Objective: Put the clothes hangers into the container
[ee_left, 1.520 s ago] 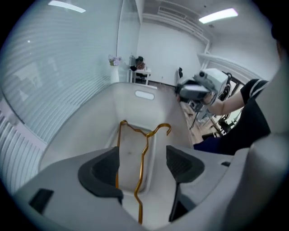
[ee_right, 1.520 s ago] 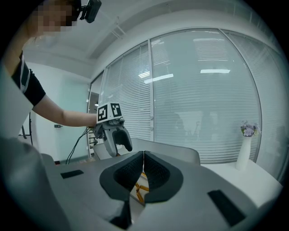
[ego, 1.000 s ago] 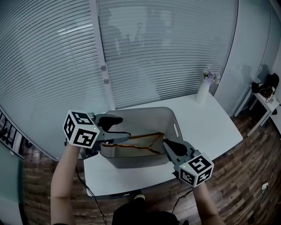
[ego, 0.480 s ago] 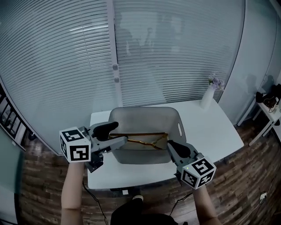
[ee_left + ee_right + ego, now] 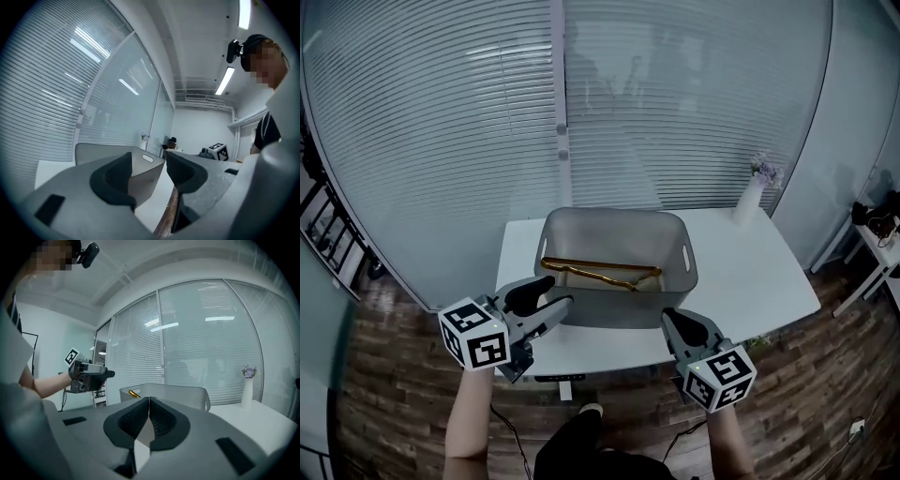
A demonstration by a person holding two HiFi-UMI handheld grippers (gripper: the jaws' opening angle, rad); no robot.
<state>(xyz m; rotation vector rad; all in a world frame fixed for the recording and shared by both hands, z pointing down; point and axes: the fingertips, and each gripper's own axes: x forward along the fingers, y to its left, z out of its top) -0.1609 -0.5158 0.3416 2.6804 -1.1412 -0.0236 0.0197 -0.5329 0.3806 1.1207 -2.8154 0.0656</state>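
Note:
A grey container [image 5: 619,298] stands on the white table [image 5: 750,277]. Brown wooden hangers [image 5: 602,273] lie inside it; one tip [image 5: 134,393] shows over the rim in the right gripper view. My left gripper [image 5: 561,302] hangs off the table's near left edge, short of the container [image 5: 119,157]. Its jaws [image 5: 149,161] are open with nothing between them, and they have just been closing. My right gripper [image 5: 668,319] is at the near right of the container [image 5: 164,392], shut [image 5: 149,401] on nothing.
A white vase with flowers [image 5: 753,197] stands at the table's far right corner. Window blinds [image 5: 441,141] run behind the table. Wooden floor [image 5: 806,375] lies around it. A side table with dark things [image 5: 877,220] is at the right edge.
Both grippers have drawn back from the container towards the table's near edge. The hangers stay lying in the container. The left jaws stand narrower than before.

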